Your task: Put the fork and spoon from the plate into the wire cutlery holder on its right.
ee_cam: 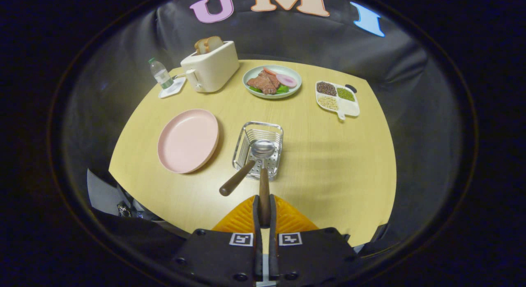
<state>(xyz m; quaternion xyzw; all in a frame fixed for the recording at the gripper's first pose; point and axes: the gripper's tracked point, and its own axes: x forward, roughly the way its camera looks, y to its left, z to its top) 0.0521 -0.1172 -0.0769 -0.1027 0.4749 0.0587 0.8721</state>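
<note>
Now the hand-held gripper (264, 209) is closed on the spoon (263, 172) handle, whose long axis runs straight ahead, bowl over the wire cutlery holder (258, 154). The fork (238, 179) already leans inside, beside the empty pink plate (188, 140).

Your one camera rides on the tool (264, 204) and looks forward along its two fingers, which close on a wooden spoon (263, 172) handle at the near edge of the view. You are looking from above the near rim of the round counter (328, 163), tilted down and facing the far wall. The wire cutlery holder (259, 149) sits just ahead of the fingers, close in; the pink plate (188, 141) lies near left, and the toaster (210, 67) stands far left, small with distance.
</note>
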